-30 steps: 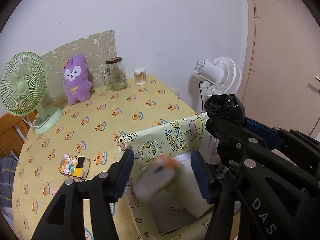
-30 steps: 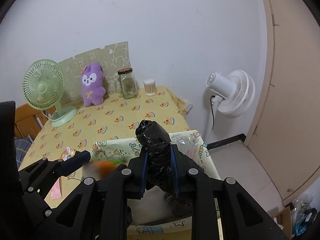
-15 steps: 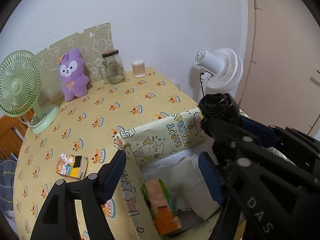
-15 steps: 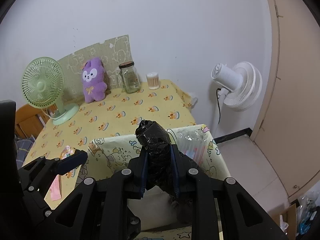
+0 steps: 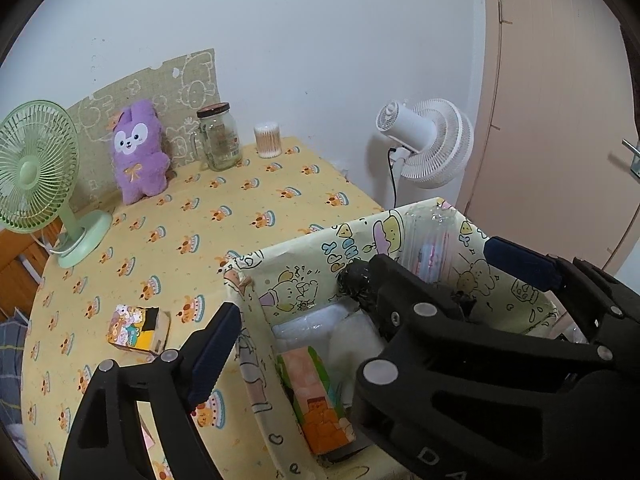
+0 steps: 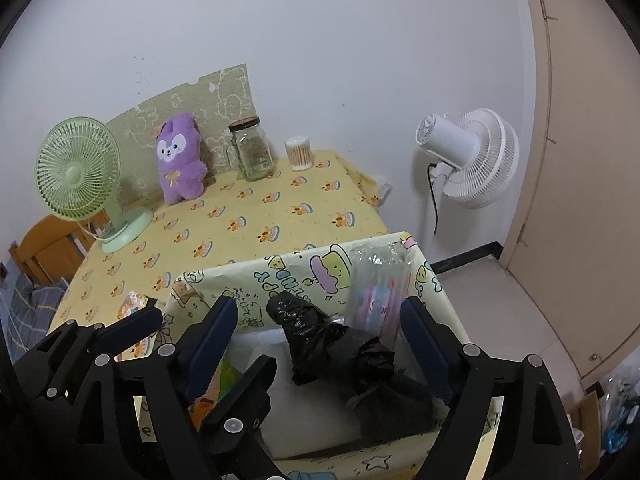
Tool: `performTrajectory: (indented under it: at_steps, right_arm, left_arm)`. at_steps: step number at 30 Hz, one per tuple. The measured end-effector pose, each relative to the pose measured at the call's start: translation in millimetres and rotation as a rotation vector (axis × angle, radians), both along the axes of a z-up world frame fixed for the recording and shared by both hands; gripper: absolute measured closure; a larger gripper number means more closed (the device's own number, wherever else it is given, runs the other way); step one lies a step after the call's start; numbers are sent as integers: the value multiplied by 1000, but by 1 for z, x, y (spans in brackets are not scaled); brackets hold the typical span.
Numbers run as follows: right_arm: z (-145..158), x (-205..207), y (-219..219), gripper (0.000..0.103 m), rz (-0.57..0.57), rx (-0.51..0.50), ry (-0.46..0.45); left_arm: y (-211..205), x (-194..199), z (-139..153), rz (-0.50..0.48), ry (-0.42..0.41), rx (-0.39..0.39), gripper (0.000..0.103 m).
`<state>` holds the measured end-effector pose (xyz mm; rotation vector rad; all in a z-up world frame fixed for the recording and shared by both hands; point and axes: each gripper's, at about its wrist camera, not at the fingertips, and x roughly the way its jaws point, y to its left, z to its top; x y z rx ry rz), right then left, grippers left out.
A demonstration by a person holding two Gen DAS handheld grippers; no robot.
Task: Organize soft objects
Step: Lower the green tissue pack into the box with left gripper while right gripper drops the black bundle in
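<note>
A cartoon-print storage box [image 5: 352,256] [image 6: 304,276] stands at the table's near right edge. Inside lie an orange-green tissue pack [image 5: 316,396], white soft packs [image 5: 320,328] and a black plastic bag bundle [image 6: 332,344]. My right gripper [image 6: 320,344] is open over the box, with the black bundle lying loose between its fingers. My left gripper [image 5: 304,340] is open and empty over the box's left wall; the right gripper's body covers its right finger. A purple plush bunny [image 5: 138,158] [image 6: 180,160] leans on a board at the back.
A small colourful pack [image 5: 138,328] lies on the yellow tablecloth [image 5: 208,216] left of the box. A green desk fan [image 5: 36,176], a glass jar [image 5: 218,142] and a cotton-swab tub [image 5: 268,140] stand at the back. A white floor fan [image 5: 432,144] stands right.
My left gripper let the orange-green tissue pack drop into the box and opened. My right gripper opened and released the black bundle, which now lies in the box.
</note>
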<state>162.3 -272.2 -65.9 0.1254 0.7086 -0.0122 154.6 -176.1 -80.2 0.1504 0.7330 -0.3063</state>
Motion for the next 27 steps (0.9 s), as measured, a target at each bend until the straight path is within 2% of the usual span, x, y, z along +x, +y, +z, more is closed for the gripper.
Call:
performTrajectory:
  at_steps: [20,27]
  right_arm:
    - [28,-32,25,5,-48,-56,-54]
    - [40,-41,34,4,-34,-57,-75]
  left_arm:
    - [22,-31,23,7,-69,-33,15]
    - [34,-41,33,15,-95,-45,15]
